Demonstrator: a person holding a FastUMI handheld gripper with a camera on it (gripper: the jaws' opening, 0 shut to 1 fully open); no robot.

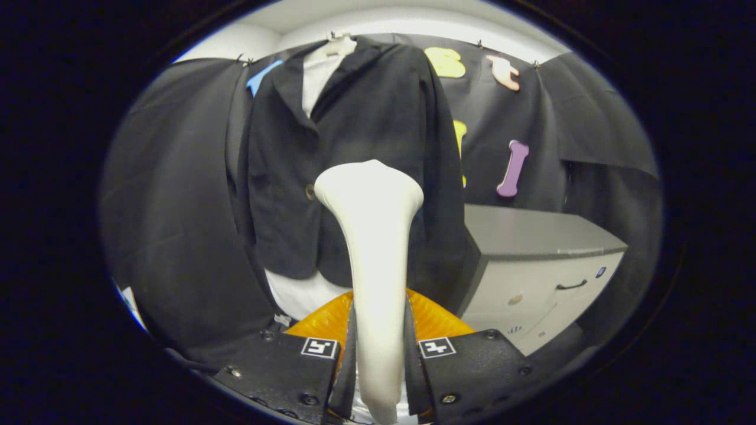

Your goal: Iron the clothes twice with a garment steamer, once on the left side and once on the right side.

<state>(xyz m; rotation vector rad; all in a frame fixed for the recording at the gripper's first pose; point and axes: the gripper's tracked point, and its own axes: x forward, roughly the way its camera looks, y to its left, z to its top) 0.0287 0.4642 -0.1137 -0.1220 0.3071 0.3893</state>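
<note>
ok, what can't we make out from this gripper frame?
- Steamer head face: it points away toward the jacket, so any steam, or contact with the cloth, can't be judged.
- Steamer handle base: cut off below the gripper fingers, which clamp it on both sides.
- Jacket front, middle: hidden behind the steamer.
- Orange object: mostly covered by the fingers and steamer.
- Cabinet drawer details: too small to read.
</note>
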